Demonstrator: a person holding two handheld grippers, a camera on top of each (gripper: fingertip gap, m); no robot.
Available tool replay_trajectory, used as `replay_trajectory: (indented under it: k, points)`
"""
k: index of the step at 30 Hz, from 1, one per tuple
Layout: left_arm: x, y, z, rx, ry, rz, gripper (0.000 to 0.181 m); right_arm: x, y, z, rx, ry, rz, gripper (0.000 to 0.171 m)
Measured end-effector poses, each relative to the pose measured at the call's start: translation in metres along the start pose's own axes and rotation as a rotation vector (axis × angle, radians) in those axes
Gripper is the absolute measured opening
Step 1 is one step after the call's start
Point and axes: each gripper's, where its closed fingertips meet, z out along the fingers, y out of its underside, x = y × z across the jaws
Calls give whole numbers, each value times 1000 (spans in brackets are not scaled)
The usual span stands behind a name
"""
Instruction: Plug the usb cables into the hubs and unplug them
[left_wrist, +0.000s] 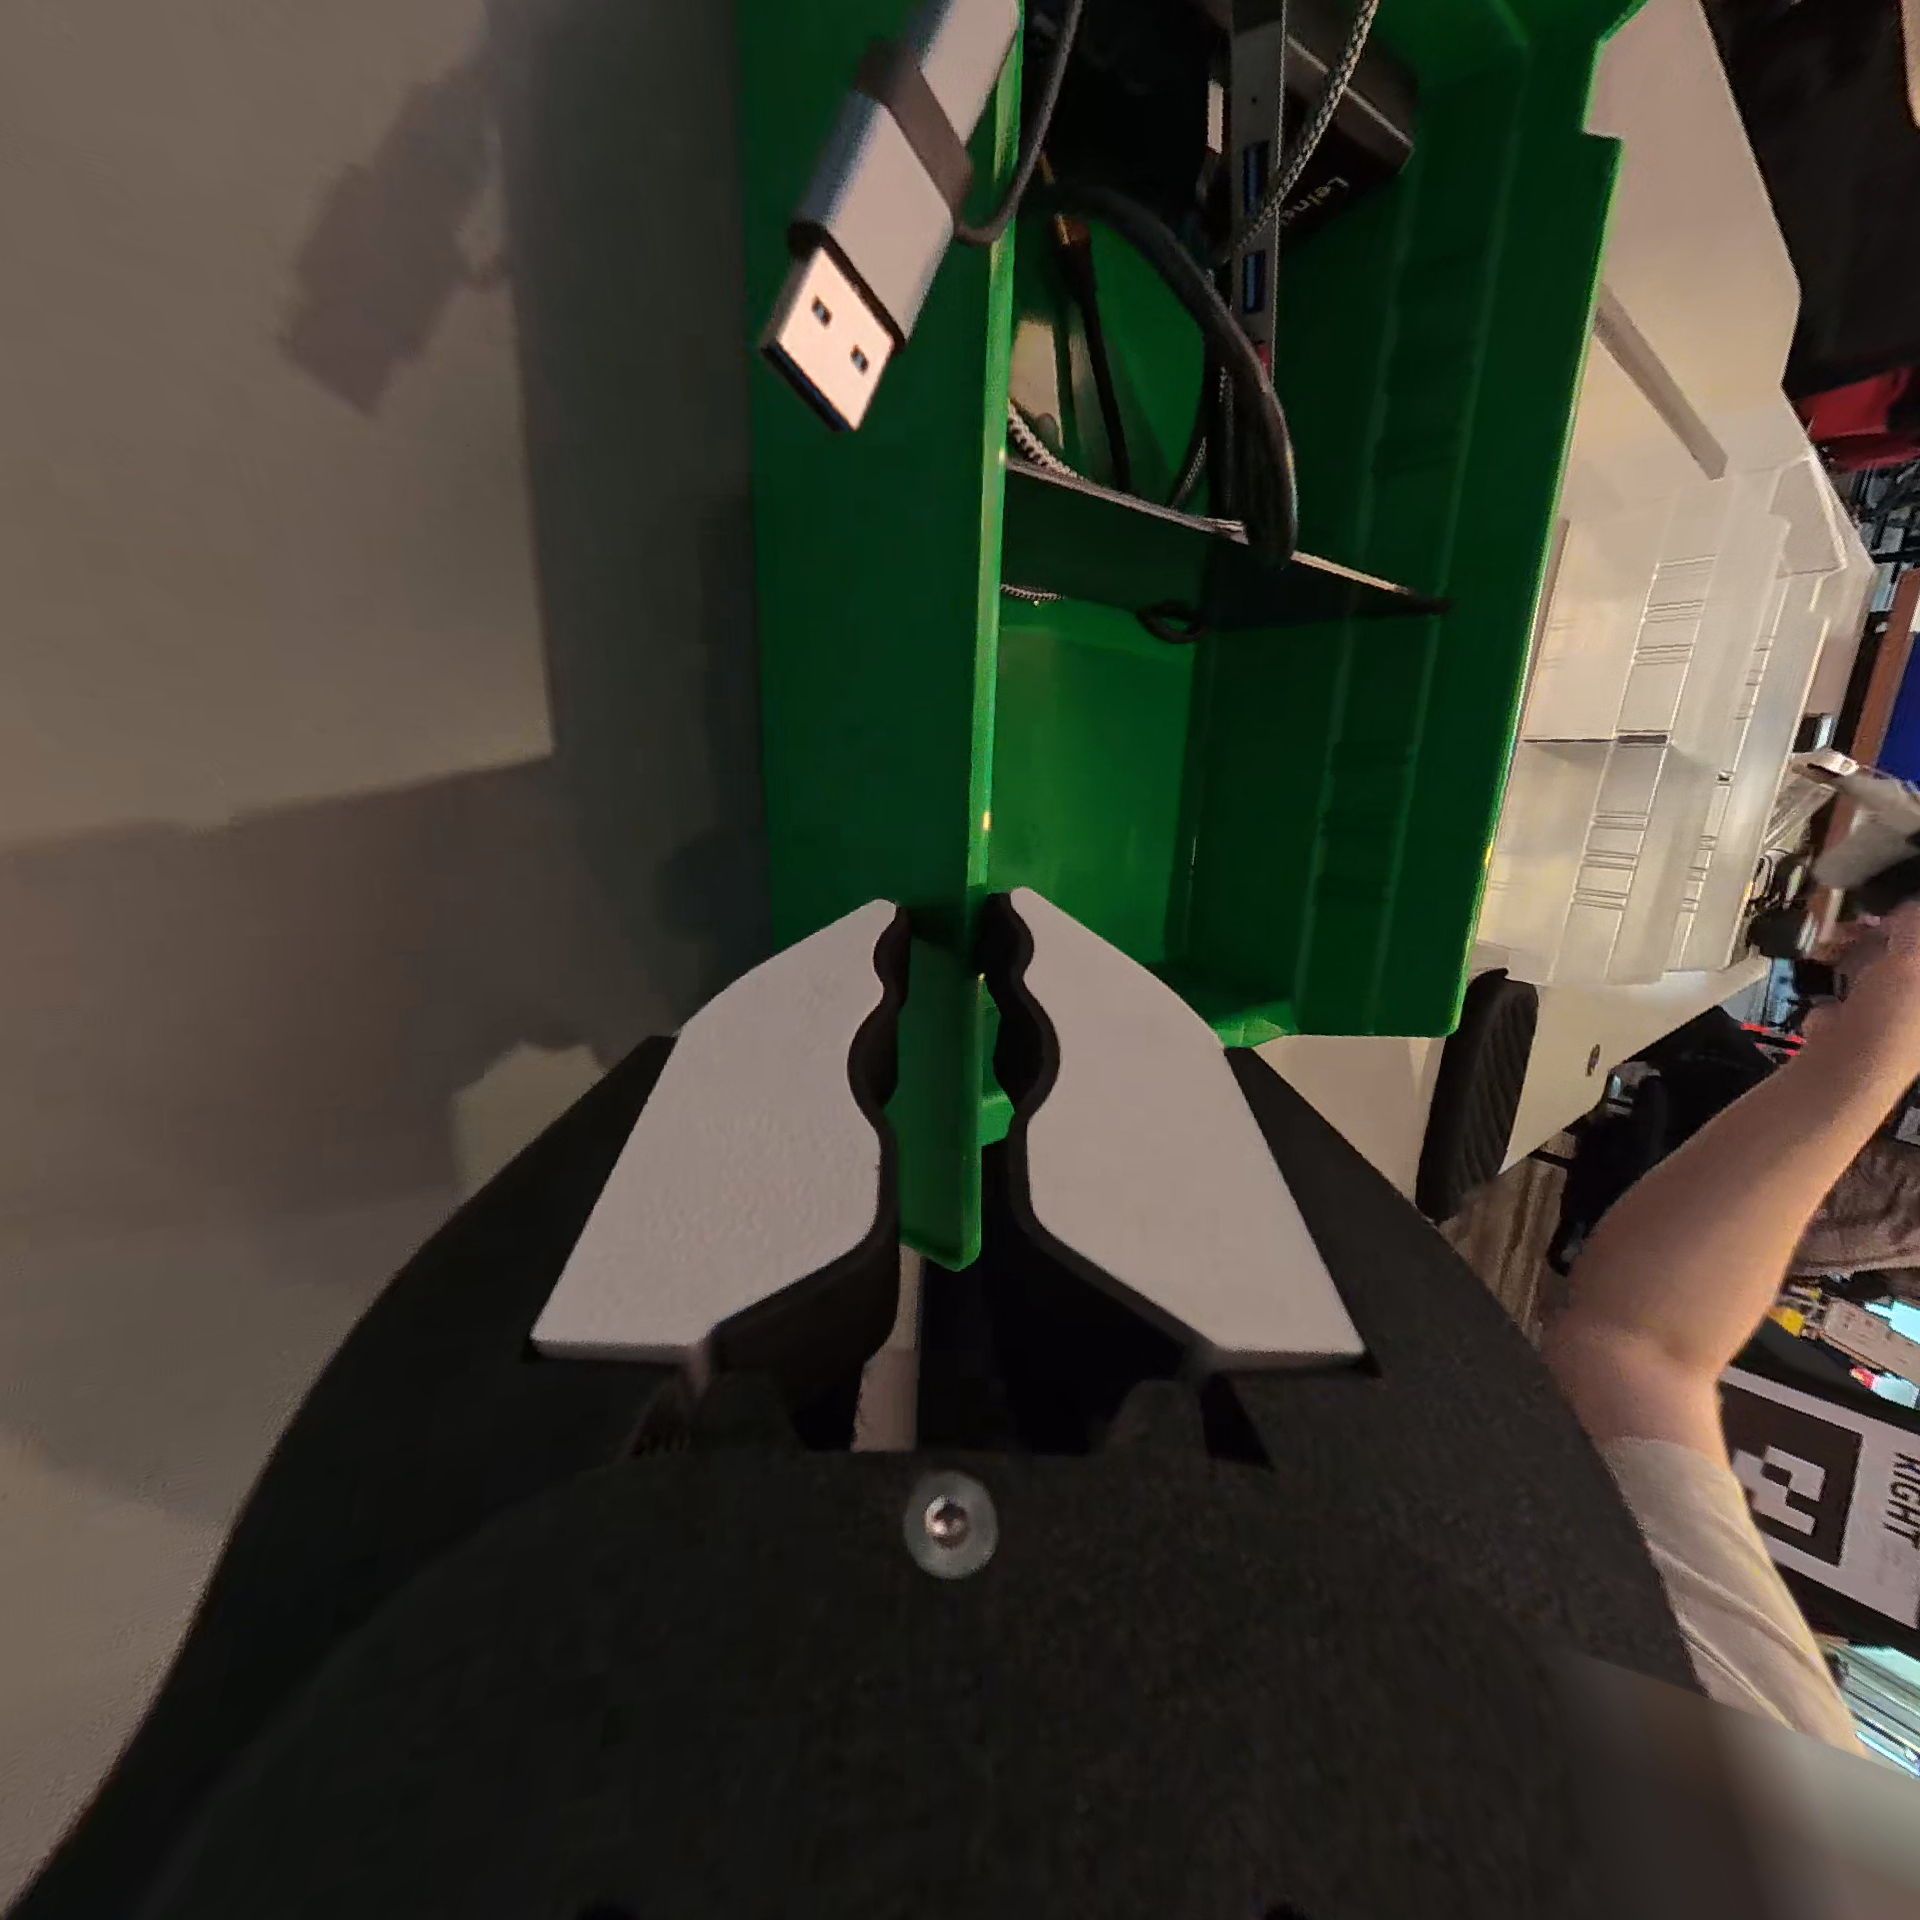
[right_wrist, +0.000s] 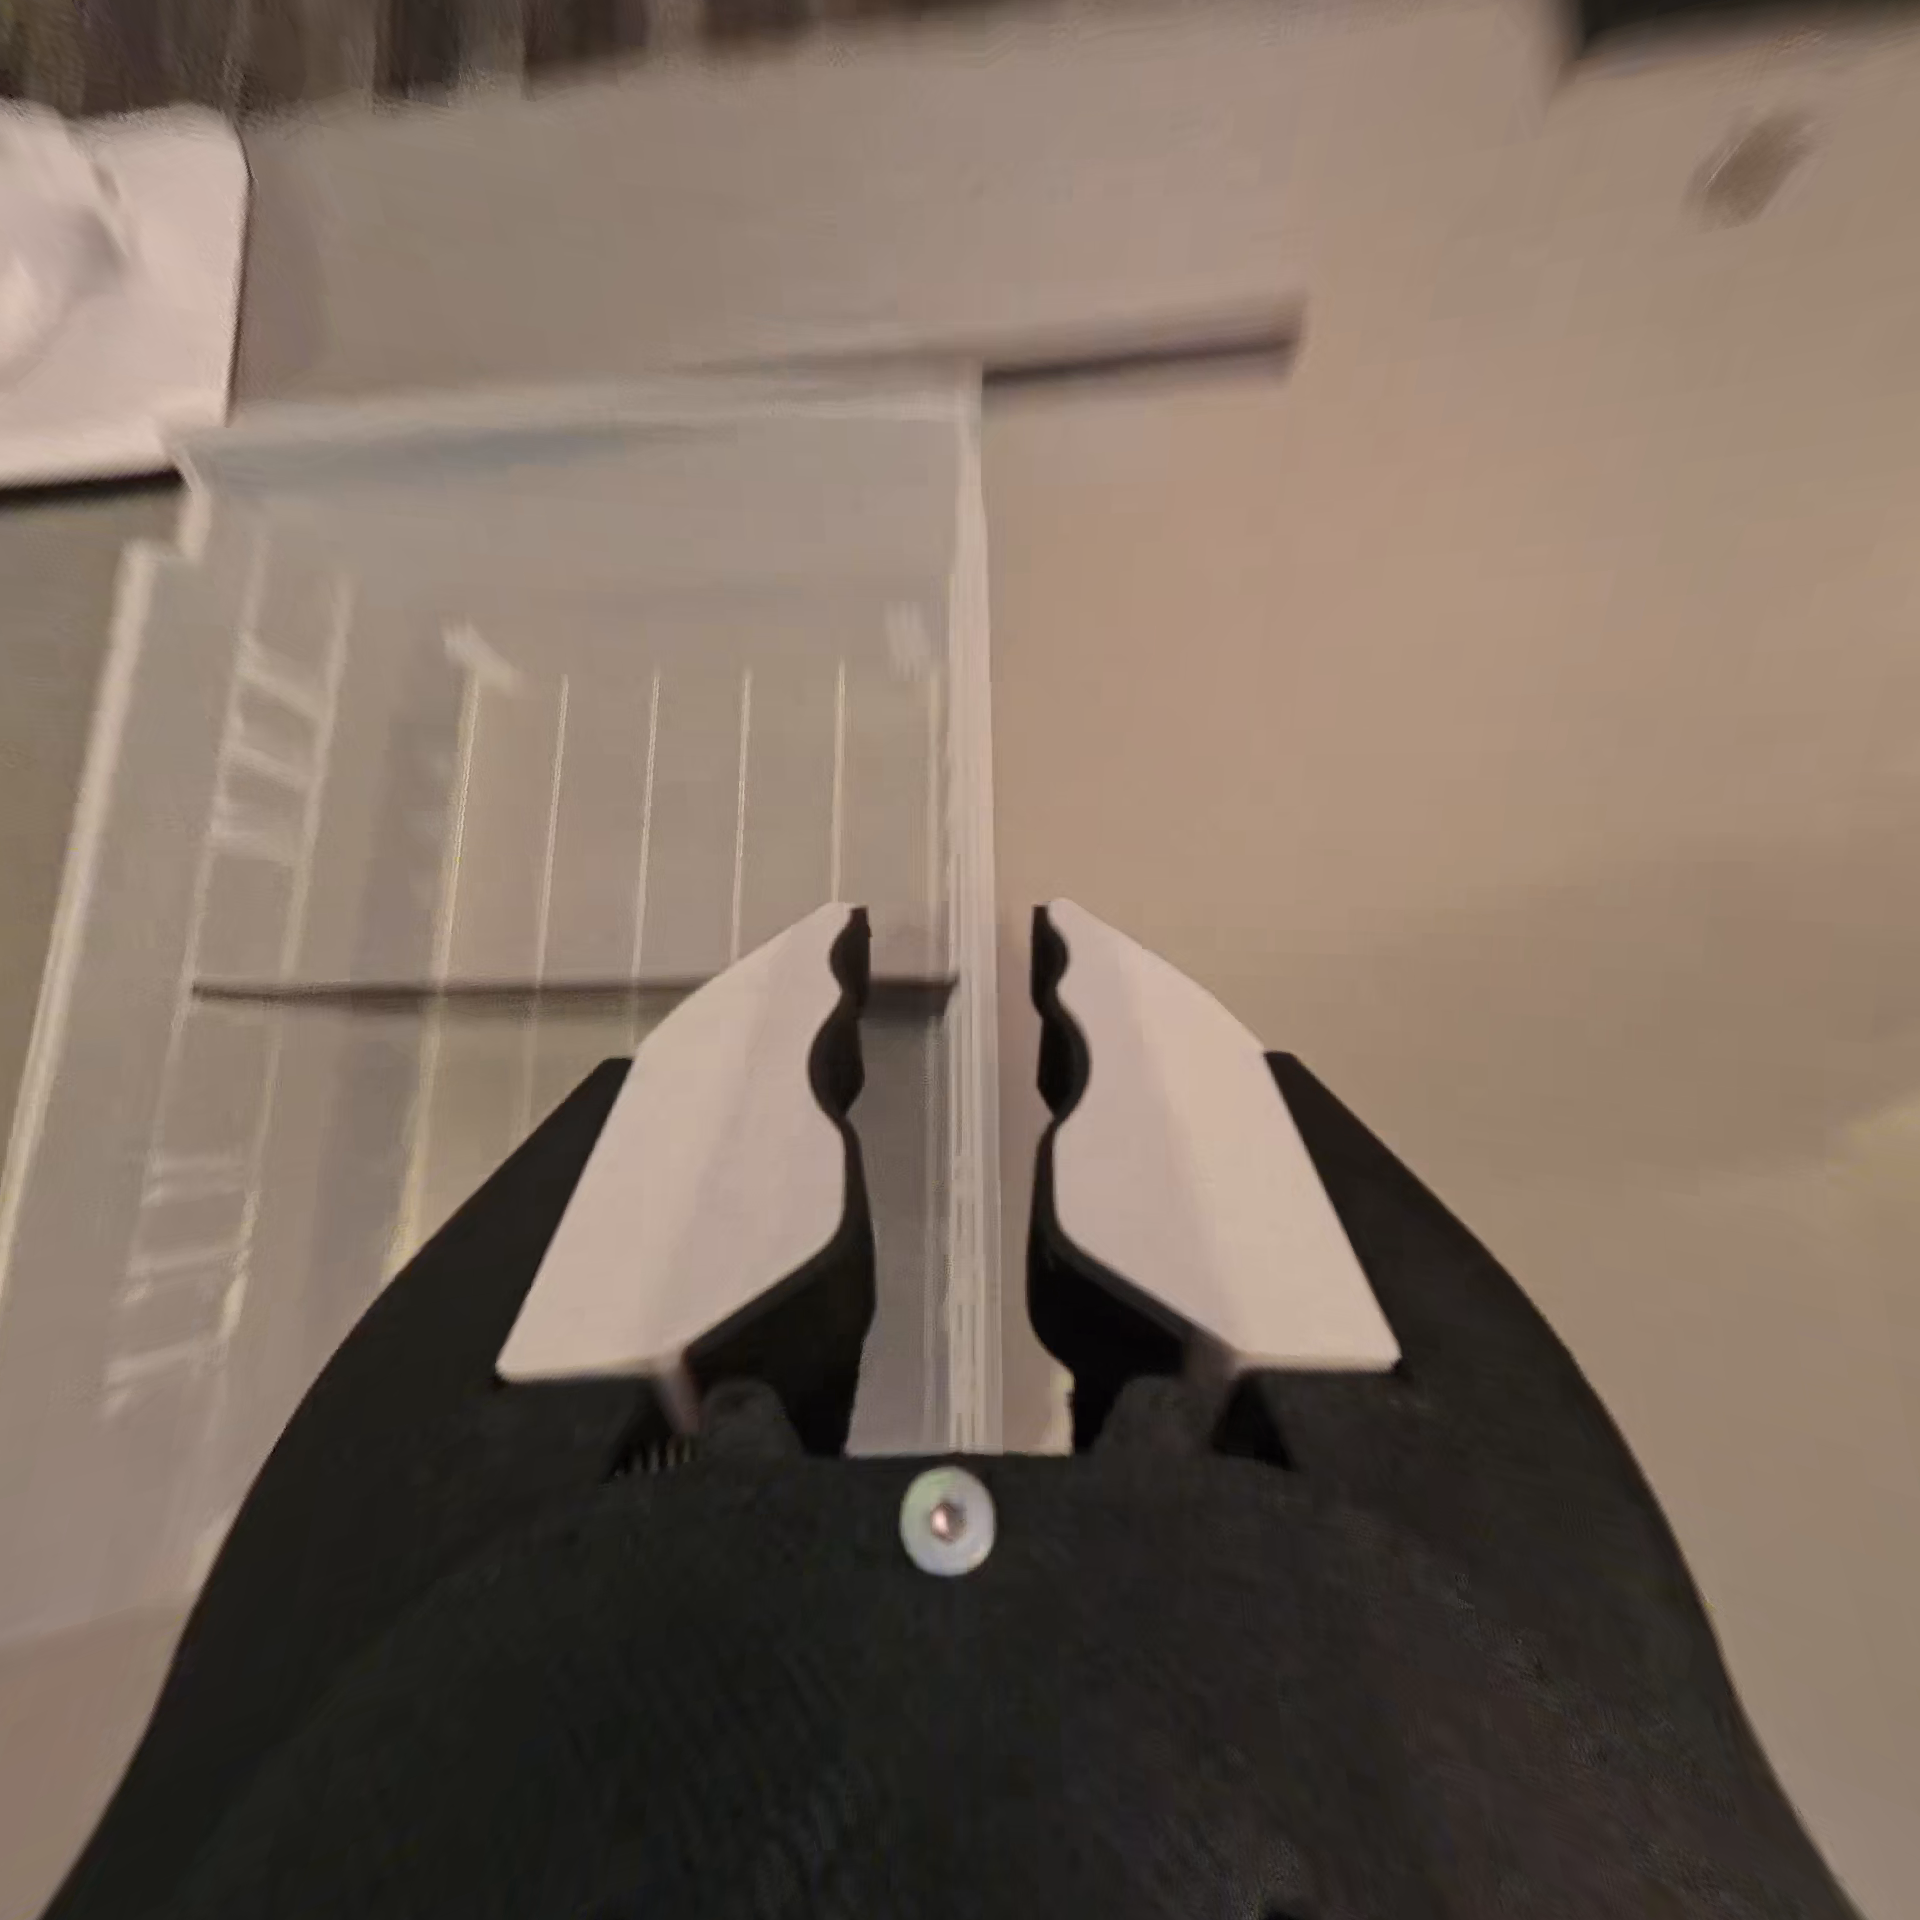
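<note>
Green bin (left_wrist: 1299, 810) wall pinched in left claw (left_wrist: 943, 920); silver USB plug (left_wrist: 862, 281) hangs ahead, long axis toward claw. Right claw (right_wrist: 948, 920) parted, straddling clear bin (right_wrist: 582, 727) wall.

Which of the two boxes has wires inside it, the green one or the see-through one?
The green bin, clamped at its wall by the left gripper, holds dark cables. The clear bin looks empty.

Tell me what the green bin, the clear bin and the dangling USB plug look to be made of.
Green bin: moulded plastic, semi-gloss, judging by its uniform colour and soft sheen on thin walls. Clear bin: translucent plastic with ribbed sides, though the view is blurred. USB plug: bright metal tip; the grey matte housing could be aluminium or plastic. The left gripper clamps the green bin's wall.
</note>
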Motion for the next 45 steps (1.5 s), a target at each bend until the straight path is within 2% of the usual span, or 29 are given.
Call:
replay_trajectory:
  k: [3,5,8,12,16,25,28,32,37,39,42,45]
  points:
    - [1,-2,-2,12,-11,0,12,-21,-52,-47,364,236,-179,54]
    - [5,-8,-8,59,-17,15,8,-46,-73,-76,539,364,-250,57]
    - [8,-13,-13,100,-33,38,9,-102,-87,-96,674,356,-294,62]
    - [7,-8,-4,50,-46,28,15,-162,-98,-106,773,302,-323,64]
    - [1,-5,2,4,-101,32,12,-191,-111,-108,824,307,-353,64]
    - [6,0,2,-40,-121,54,9,-205,-130,-87,812,231,-351,64]
    - [13,-13,-20,86,-152,56,8,-205,-125,-74,810,183,-351,64]
    - [44,-43,-68,369,-289,230,12,-200,-120,-53,762,148,-358,65]
    - [98,-86,-105,709,-583,534,39,-202,-121,-50,775,74,-359,65]
    - [112,-96,-103,769,-757,656,48,-199,-122,-52,798,77,-371,66]
    - [135,-107,-93,830,-1065,871,45,-191,-125,-57,820,102,-383,66]
    - [164,-113,-53,789,-1120,1016,48,-186,-125,-59,827,92,-381,66]
